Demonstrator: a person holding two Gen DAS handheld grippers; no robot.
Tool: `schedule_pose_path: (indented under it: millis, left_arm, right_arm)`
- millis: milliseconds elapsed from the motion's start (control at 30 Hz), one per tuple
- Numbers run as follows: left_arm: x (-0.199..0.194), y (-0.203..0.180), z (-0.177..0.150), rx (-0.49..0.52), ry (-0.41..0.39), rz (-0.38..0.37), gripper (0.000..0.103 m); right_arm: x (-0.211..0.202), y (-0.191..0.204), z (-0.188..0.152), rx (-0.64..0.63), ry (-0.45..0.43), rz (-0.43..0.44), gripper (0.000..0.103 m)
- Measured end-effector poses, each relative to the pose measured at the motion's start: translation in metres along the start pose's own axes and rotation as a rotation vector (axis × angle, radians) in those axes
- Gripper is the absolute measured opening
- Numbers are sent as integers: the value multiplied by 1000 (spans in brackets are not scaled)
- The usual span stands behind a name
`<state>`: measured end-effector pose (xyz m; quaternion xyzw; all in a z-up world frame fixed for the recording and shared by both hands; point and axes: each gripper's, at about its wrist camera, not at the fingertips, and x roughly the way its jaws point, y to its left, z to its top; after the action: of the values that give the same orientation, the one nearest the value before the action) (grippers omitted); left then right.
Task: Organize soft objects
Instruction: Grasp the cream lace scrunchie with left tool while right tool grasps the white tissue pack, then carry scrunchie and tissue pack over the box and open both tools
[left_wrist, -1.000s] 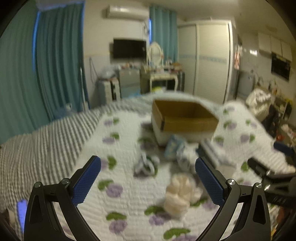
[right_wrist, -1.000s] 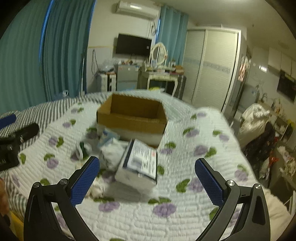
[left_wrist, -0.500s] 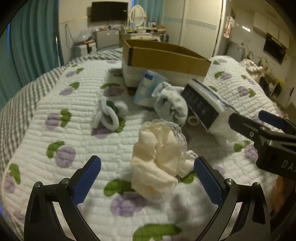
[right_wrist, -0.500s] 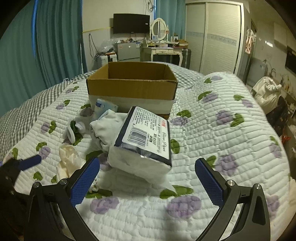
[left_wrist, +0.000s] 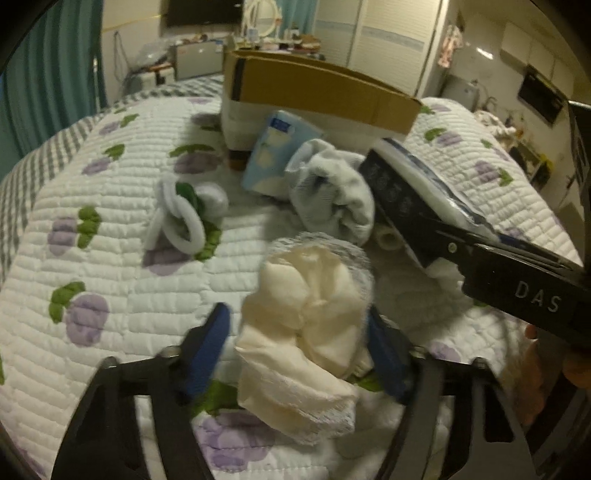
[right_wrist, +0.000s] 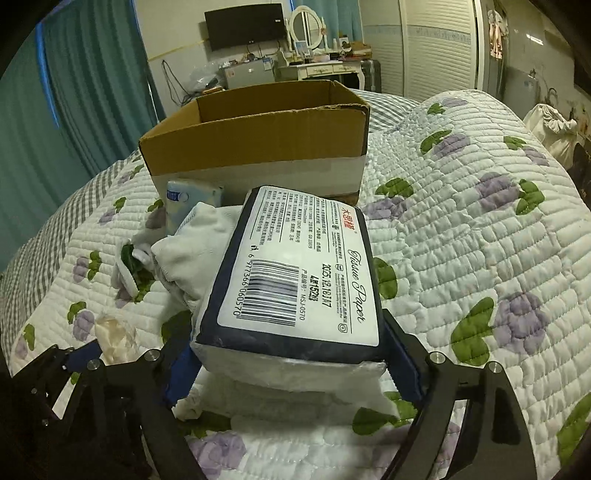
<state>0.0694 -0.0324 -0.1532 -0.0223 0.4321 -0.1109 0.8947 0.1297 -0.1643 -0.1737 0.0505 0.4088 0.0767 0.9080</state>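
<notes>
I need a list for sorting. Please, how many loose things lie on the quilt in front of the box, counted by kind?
Tissue packs: 2, the large tissue pack and the small blue pack
Cloth pieces: 2, the cream cloth and the pale sock bundle
White hair ties, one bunch: 1
Total: 5

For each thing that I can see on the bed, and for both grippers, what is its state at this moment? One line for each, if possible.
left gripper: closing around the cream scrunchie, contact unclear.
cream scrunchie: lying on the quilt, between the fingers.
right gripper: fingers against both sides of the tissue pack.
tissue pack: sealed, propped on the pale cloth bundle.
pale cloth bundle: crumpled, untouched.
cardboard box: open, upright.
white hair rings: loose on the quilt.
</notes>
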Motion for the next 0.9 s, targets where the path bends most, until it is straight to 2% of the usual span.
schedule_pose_path:
  millis: [67, 267, 400, 633, 767, 900]
  left_arm:
    - [-3, -4, -3, 27, -6, -11, 47]
    - [-17, -13, -11, 92, -35, 42, 22]
    - [-32, -12, -6, 71, -47, 49, 22]
    - [-79, -20, 26, 71, -132, 69, 22]
    - [-100, -29, 59, 101, -203, 93, 22]
    - [-105, -35, 98, 123, -251, 118, 22]
  right_arm:
    - [-6, 1, -2, -6, -20, 8, 78]
    - [-37, -3, -7, -2, -90, 39, 75]
    - [-60, -6, -9, -3, -130, 58, 75]
    - [-104, -13, 1, -15, -204, 80, 75]
    - [-134, -10, 27, -51, -273, 72, 75]
    - [-154, -9, 60, -99, -331, 69, 75]
